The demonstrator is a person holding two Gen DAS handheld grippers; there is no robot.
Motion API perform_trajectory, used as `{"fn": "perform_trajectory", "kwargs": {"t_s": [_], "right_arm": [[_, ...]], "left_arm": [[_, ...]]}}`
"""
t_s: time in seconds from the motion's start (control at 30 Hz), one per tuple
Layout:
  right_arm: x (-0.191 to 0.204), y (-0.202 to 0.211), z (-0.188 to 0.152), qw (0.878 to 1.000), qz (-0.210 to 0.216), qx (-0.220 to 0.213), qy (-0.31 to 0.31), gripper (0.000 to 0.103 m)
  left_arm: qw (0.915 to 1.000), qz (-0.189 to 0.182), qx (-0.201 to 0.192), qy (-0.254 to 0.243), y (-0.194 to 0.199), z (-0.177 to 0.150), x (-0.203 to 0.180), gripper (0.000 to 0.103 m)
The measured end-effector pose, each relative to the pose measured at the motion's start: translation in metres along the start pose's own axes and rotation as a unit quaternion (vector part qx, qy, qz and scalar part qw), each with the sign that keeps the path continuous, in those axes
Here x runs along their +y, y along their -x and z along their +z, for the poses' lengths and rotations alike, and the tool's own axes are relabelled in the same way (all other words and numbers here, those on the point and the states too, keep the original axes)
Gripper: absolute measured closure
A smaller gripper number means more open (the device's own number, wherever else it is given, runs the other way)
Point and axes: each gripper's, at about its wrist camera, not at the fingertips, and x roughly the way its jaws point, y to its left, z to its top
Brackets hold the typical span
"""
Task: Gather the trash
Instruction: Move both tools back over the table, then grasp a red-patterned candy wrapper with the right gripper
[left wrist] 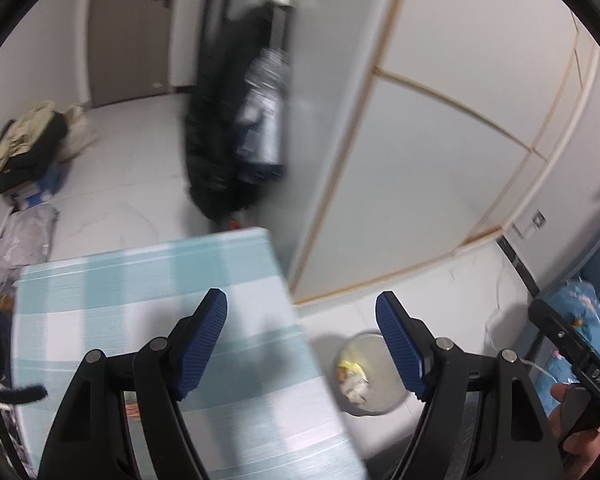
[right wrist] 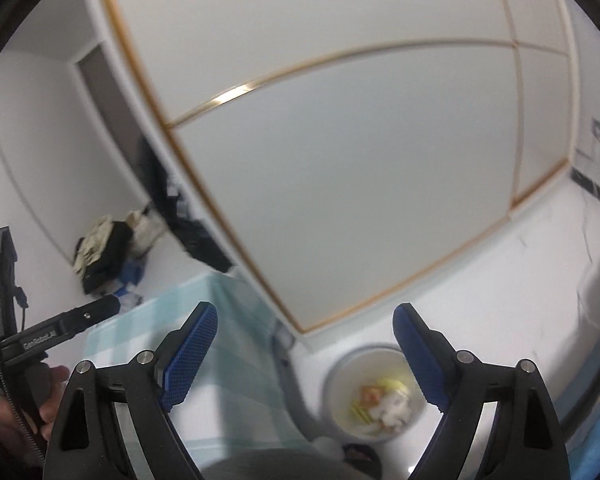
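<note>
Both black grippers with blue ribbed pads, left gripper (left wrist: 302, 316) and right gripper (right wrist: 305, 330), gape wide and empty above the round grey bin (left wrist: 370, 376) holding crumpled trash (right wrist: 384, 404), right of the blue-checked table (left wrist: 160, 280).

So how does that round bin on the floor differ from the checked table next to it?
The bin is round and pale grey; the table is straight-edged, covered in a light blue and white check. The bin sits low on the floor, while the table top stands above it. The bin holds yellow and white scraps; the part of the table top in view looks bare. Both stand close to the white cabinet doors.
</note>
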Motion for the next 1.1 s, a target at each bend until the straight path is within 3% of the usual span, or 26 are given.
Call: {"fn": "perform_trajectory", "kwargs": {"t_s": [0.27, 0.5, 0.83, 1.1], "right_arm": [[0.099, -0.006, -0.008, 0.996, 0.056, -0.005, 0.075, 0.008], [0.165, -0.030, -0.038, 0.990, 0.094, 0.018, 0.107, 0.008], [0.236, -0.087, -0.101, 0.976, 0.119, 0.095, 0.155, 0.008], [0.281, -0.136, -0.150, 0.956, 0.123, 0.158, 0.214, 0.009]], "left_arm": [[0.9972, 0.054, -0.038, 0.034, 0.035, -0.002, 0.056, 0.029], [0.9918, 0.088, -0.059, 0.072, 0.056, -0.013, 0.107, 0.029], [0.9808, 0.123, -0.062, 0.138, 0.061, -0.041, 0.176, 0.023], [0.9736, 0.135, -0.060, 0.174, 0.061, -0.050, 0.210, 0.019]]}}
